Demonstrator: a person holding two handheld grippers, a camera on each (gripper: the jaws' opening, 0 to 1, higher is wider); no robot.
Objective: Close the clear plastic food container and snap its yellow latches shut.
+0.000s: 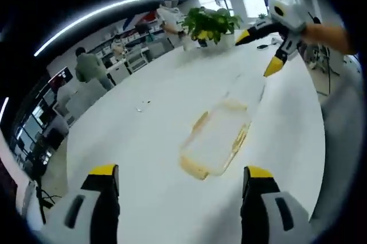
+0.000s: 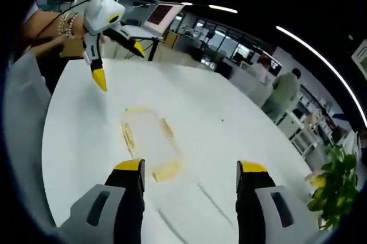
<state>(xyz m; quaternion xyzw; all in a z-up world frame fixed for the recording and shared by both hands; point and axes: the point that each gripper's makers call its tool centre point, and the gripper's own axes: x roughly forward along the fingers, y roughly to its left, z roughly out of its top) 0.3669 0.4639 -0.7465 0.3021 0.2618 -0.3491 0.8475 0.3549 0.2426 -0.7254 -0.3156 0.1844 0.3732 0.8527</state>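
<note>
The clear plastic container [image 1: 217, 136] lies on the white table [image 1: 143, 158], with yellow latches along its ends and sides. Whether a lid sits on it I cannot tell. A faint clear outline [image 1: 248, 90] lies just past its far end. My left gripper [image 1: 180, 176] is open, its yellow-tipped jaws wide apart short of the container's near end. At the opposite end the right gripper [image 1: 258, 52] hovers open above the table. In the right gripper view the container [image 2: 150, 139] lies ahead of my open right gripper [image 2: 191, 168], and the left gripper [image 2: 119, 64] hangs open beyond it, held by a hand.
A potted green plant [image 1: 211, 23] stands at the table's far edge, also seen as the plant [image 2: 334, 189] at the lower right. A small object [image 1: 142, 105] lies on the table left of the container. People [image 1: 89, 67] stand by desks and shelves behind.
</note>
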